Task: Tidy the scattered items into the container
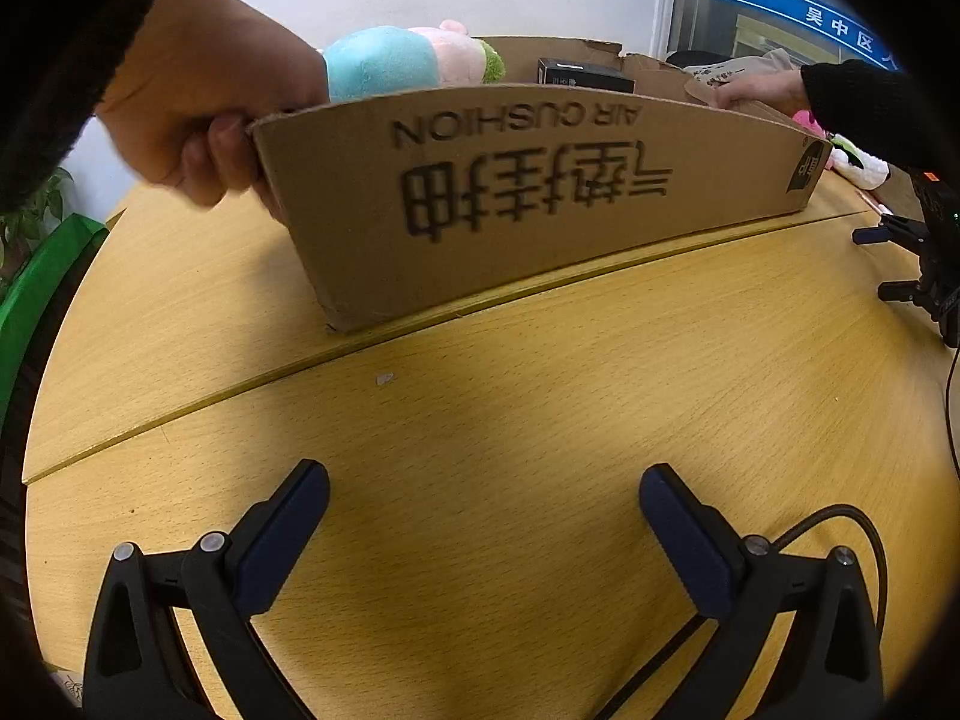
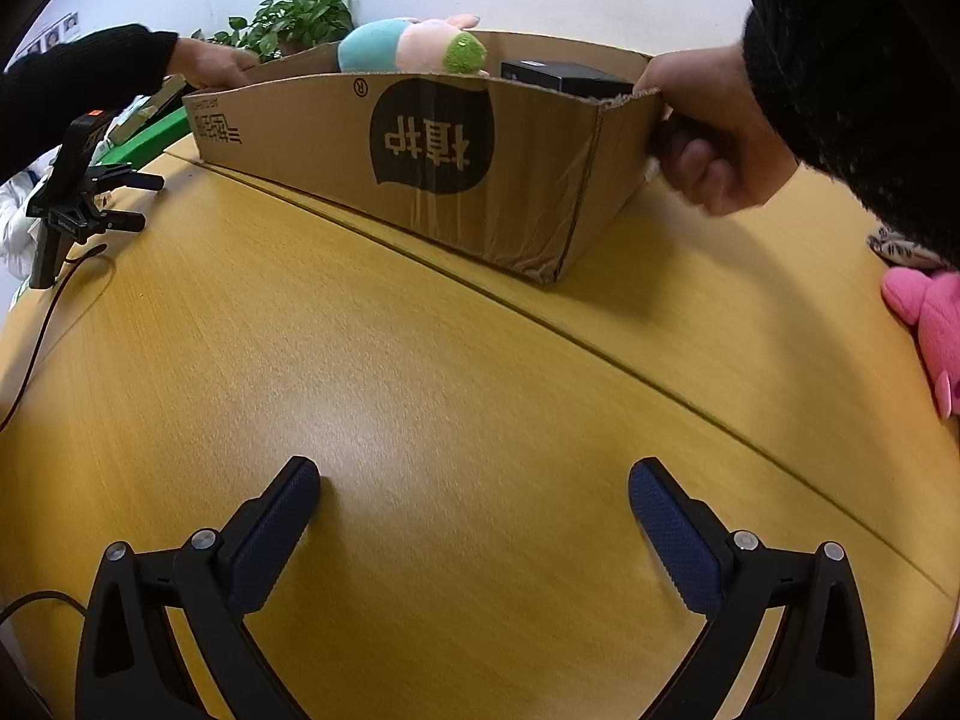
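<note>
A brown cardboard box [image 1: 540,198] [image 2: 420,162] stands on the wooden table [image 1: 480,396] beyond both grippers. A person's hands [image 1: 204,114] [image 2: 714,132] grip its two ends. Inside it lie a blue, pink and green plush toy [image 1: 408,60] [image 2: 414,45] and a small black box [image 1: 585,75] [image 2: 564,77]. A pink plush [image 2: 930,324] lies on the table at the right edge of the right wrist view. My left gripper [image 1: 483,480] is open over bare wood with nothing between its fingers. My right gripper [image 2: 474,474] is open and empty too.
Each wrist view shows the other gripper low over the table: the right gripper [image 1: 879,263], the left gripper [image 2: 150,201]. A white plush [image 1: 864,168] lies past the box's right end. A green object [image 1: 36,294] and a potted plant [image 2: 294,18] stand beyond the table's left side.
</note>
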The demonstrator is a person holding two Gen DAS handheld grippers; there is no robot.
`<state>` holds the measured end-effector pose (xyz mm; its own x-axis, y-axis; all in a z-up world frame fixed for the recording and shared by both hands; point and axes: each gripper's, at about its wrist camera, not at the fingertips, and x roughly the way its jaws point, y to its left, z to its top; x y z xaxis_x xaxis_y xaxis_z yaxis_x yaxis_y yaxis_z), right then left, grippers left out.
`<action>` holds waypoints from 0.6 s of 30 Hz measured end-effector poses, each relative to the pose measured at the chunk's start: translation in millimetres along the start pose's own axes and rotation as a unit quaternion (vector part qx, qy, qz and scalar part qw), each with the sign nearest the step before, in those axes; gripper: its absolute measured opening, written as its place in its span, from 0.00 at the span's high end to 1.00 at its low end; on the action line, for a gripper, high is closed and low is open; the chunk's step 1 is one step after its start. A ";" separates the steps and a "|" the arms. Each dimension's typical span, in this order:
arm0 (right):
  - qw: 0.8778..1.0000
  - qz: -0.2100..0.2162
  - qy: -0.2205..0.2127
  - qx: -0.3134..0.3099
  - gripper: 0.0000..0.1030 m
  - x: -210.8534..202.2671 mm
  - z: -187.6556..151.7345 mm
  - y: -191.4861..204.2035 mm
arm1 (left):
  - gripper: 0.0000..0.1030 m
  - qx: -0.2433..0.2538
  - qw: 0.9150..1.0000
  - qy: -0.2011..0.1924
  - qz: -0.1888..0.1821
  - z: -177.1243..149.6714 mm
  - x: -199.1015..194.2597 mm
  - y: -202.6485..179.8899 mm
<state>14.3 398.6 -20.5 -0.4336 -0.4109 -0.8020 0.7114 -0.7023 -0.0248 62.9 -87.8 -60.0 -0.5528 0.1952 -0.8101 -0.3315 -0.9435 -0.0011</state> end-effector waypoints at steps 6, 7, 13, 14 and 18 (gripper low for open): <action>1.000 0.000 -0.001 0.000 0.00 -0.5 -0.1 1.4 | 0.00 0.000 1.000 0.000 0.000 0.5 -0.3 -0.3; 1.000 0.000 -0.001 0.000 0.00 -0.4 0.0 1.1 | 0.00 0.000 1.000 0.000 0.000 0.6 -0.2 -0.6; 1.000 0.001 0.000 0.000 0.00 -0.5 -0.1 0.0 | 0.00 0.001 1.000 0.000 0.000 0.9 -0.3 -0.8; 1.000 0.002 0.000 -0.001 0.00 -0.5 -0.1 -0.2 | 0.00 0.001 1.000 0.000 0.000 0.9 -0.3 -0.9; 1.000 0.002 0.000 -0.001 0.00 -0.6 -0.2 -0.8 | 0.00 0.001 1.000 0.000 0.000 1.0 -0.4 -1.0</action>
<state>14.1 399.6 -20.2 -0.4308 -0.4141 -0.8018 0.7142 -0.6995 -0.0225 62.6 -86.7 -59.1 -0.5525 0.1950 -0.8104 -0.3327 -0.9430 -0.0001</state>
